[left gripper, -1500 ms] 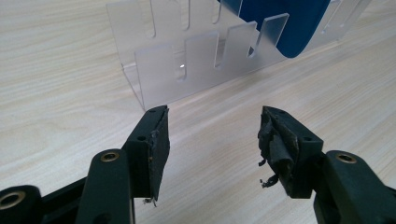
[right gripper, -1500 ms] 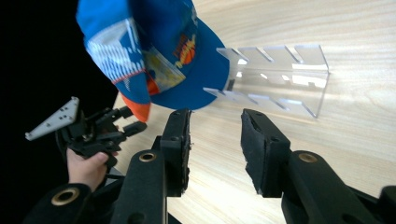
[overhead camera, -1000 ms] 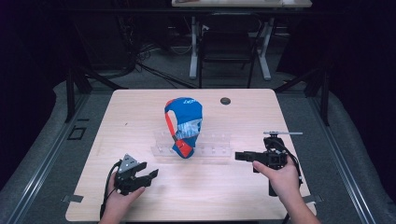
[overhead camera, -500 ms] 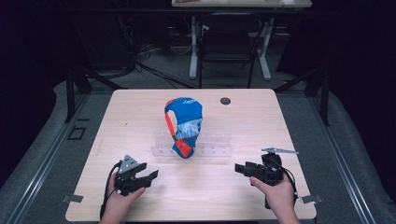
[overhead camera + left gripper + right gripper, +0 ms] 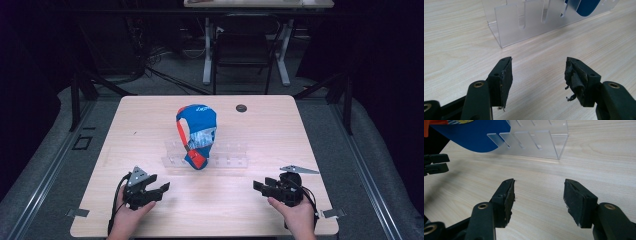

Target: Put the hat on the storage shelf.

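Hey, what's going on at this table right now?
A person sits at a wooden table with a gripper in each hand. The left gripper and right gripper both rest low near the front edge, open and holding nothing. Between and beyond them, a blue and orange bag stands in a clear plastic rack.

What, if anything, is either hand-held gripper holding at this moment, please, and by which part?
Nothing is held. The left hand-held gripper and the right hand-held gripper both stand open over bare table, short of the clear rack with the blue bag.
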